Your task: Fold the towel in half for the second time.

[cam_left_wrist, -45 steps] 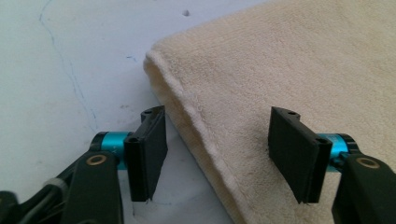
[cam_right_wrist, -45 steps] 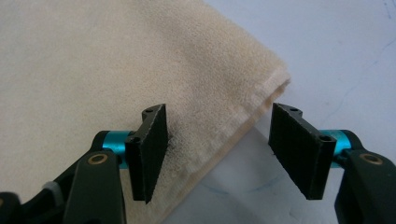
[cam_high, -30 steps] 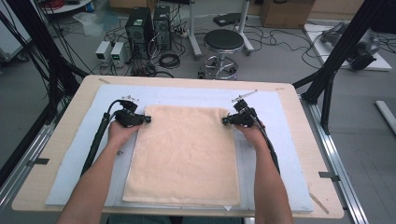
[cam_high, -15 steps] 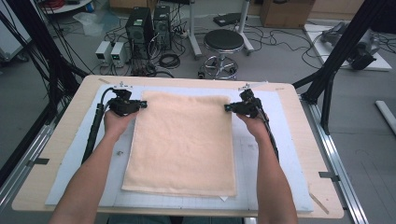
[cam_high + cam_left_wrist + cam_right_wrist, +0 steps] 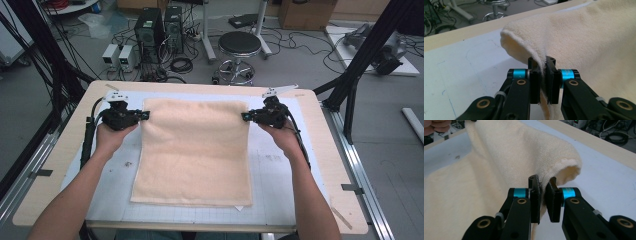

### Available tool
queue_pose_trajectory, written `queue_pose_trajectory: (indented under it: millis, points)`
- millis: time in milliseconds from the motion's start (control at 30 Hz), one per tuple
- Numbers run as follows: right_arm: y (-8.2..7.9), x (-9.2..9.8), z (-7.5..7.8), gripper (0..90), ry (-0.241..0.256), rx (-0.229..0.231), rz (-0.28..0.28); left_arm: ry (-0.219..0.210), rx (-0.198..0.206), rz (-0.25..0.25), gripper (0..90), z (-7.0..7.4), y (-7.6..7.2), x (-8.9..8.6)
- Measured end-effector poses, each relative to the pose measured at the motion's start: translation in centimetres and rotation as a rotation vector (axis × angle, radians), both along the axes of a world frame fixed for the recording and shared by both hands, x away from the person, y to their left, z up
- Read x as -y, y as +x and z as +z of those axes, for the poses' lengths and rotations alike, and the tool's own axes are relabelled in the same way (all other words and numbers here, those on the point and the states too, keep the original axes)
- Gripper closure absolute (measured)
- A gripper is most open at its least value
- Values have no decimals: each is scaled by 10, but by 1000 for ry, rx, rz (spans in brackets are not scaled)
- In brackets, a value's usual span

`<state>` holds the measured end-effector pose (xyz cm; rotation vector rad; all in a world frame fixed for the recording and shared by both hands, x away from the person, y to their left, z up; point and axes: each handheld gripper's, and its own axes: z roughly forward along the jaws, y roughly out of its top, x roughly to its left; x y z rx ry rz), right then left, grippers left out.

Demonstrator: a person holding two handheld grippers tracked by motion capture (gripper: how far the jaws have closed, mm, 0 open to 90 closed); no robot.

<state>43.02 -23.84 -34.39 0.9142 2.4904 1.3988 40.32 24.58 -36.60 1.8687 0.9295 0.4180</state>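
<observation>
1. The table (image 5: 60, 150) carries a pale mat (image 5: 280, 180) that gives the cloth a flat bed.
2. The towel (image 5: 195, 150) lies spread on the mat at the middle, its far edge raised off it, likely so it can be drawn taut or folded over.
3. The left gripper (image 5: 142, 115) is clamped on the far left corner, cloth pinched between its jaws.
4. The right gripper (image 5: 245, 116) pinches the far right corner likewise, keeping that edge level.
</observation>
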Motion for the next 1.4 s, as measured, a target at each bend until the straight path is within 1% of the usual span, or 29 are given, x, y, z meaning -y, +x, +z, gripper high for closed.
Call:
queue_pose_trajectory:
  millis: [33,100,133,167,233,267,367,400,433,467,500,533,600,667,700,733,800,900,933,1000,1033,1067,1100,1133,1200,1300,1333,1400]
  points:
    - [-7,1,0,835,-1,19,16,-5,3,-9,835,0,-5,-1]
    - [-17,2,0,834,-9,17,26,4,18,-34,835,-2,-18,-1]
    - [-23,2,-1,834,-5,16,35,1,19,-44,835,-3,-25,-2]
    - [-29,3,-2,833,-11,17,45,3,20,-55,834,-5,-31,-3]
    - [-40,3,-6,832,-19,23,62,22,24,-78,834,-11,-44,-4]
    - [-47,3,-9,832,-24,14,65,21,21,-87,833,-14,-50,-4]
    - [-61,2,-21,830,-37,10,77,41,6,-114,831,-25,-65,-3]
    - [-66,2,-25,829,-41,-2,74,47,0,-120,831,-29,-70,-3]
    - [-71,2,-30,829,-44,-4,79,47,-5,-123,830,-34,-75,-3]
    - [-75,2,-35,826,-57,-18,87,45,-17,-128,828,-38,-78,-3]
    - [-80,0,-39,826,-69,-27,88,55,-24,-137,826,-42,-81,-4]
    - [-84,-1,-44,826,-74,-23,92,58,-34,-142,824,-46,-84,-5]
    - [-89,0,-54,823,-77,-51,91,61,-64,-155,814,-53,-88,-6]
    - [-93,2,-64,819,-78,-69,87,65,-75,-164,804,-57,-92,-7]
    - [-95,2,-68,813,-79,-73,86,62,-86,-169,795,-59,-92,-8]
    - [-97,2,-72,805,-85,-74,82,71,-96,-171,778,-60,-93,-9]
    - [-100,3,-76,782,-97,-78,76,93,-106,-171,745,-61,-94,-12]
    - [-101,7,-77,698,-92,-79,54,103,-126,-155,689,-62,-95,-18]
    - [-102,9,-76,661,-93,-82,49,109,-129,-154,681,-62,-95,-21]
    - [-104,13,-73,583,-96,-69,23,103,-130,-152,640,-60,-96,-24]
    - [-104,15,-72,559,-92,-66,17,97,-126,-150,620,-59,-96,-25]
    - [-105,17,-70,542,-85,-64,3,101,-120,-148,603,-57,-95,-26]
    - [-105,19,-68,529,-77,-52,-2,93,-114,-141,587,-55,-94,-26]
    - [-104,21,-66,503,-82,-40,-8,93,-108,-134,569,-53,-93,-26]
    - [-101,21,-60,457,-91,-29,-26,87,-104,-128,518,-49,-88,-25]
    - [-95,19,-53,430,-91,-18,-30,72,-78,-120,485,-41,-81,-23]
    - [-92,17,-51,426,-101,-3,-31,71,-76,-116,468,-38,-78,-21]
    - [-85,13,-48,415,-113,4,-27,60,-66,-113,440,-34,-71,-17]
